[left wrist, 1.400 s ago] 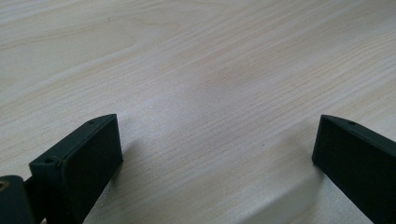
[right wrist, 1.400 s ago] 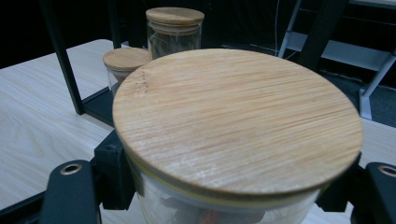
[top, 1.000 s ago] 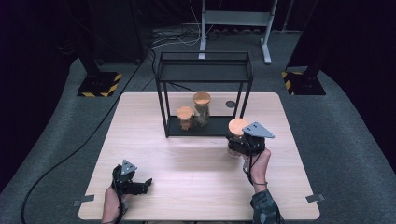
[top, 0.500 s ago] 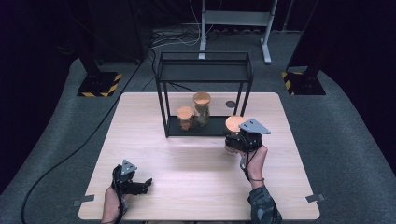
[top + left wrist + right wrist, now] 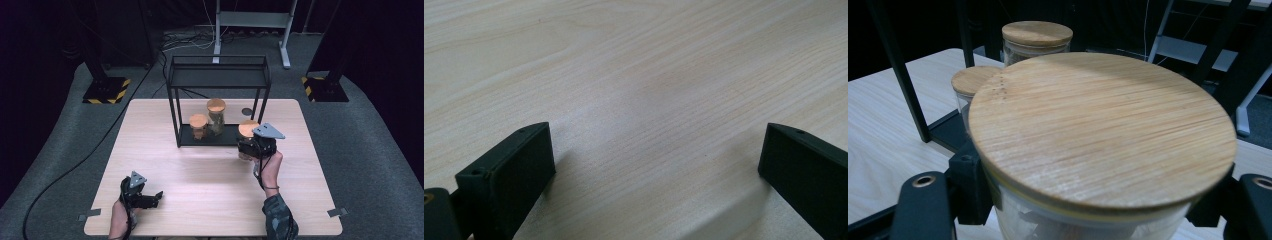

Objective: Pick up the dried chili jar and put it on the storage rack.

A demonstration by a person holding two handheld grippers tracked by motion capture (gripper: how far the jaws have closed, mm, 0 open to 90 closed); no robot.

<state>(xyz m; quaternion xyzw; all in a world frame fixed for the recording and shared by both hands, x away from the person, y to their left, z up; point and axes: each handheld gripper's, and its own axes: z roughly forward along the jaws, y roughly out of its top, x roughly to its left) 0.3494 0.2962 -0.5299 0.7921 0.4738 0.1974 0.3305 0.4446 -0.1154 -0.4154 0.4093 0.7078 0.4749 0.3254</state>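
The right gripper (image 5: pixel 248 146) is held by the person's right hand (image 5: pixel 268 167) at the front right corner of the black metal rack (image 5: pixel 218 80). Its fingers (image 5: pixel 923 205) are clamped on the glass body of a jar with a wooden lid (image 5: pixel 1100 130), one finger on each side just below the lid. In the high view this jar (image 5: pixel 247 129) sits directly in front of the gripper body, at the right end of the rack's lower shelf (image 5: pixel 227 135); whether its base touches the shelf or the tabletop cannot be told. The grey three-cornered plate (image 5: pixel 268 131) on top of the gripper partly covers the jar's lid edge.

Two further lidded jars stand on the lower shelf. The tall jar (image 5: pixel 216 115) is near the middle of the shelf, and the short jar (image 5: pixel 198 125) stands just beside it on its left, slightly nearer the front. In the right gripper view both appear behind the held jar, the tall jar (image 5: pixel 1037 37) farther back and the short jar (image 5: pixel 970 82) partly hidden by the held lid.

The left gripper (image 5: pixel 155 196) rests low over the tabletop (image 5: pixel 200 170) near its front left edge, held by the person's left hand (image 5: pixel 120 222), well apart from the rack. Its fingers (image 5: pixel 511 175) are spread wide, with bare wood grain between them and nothing held.

A small dark disc (image 5: pixel 246 111) lies on the tabletop behind the rack's right side.
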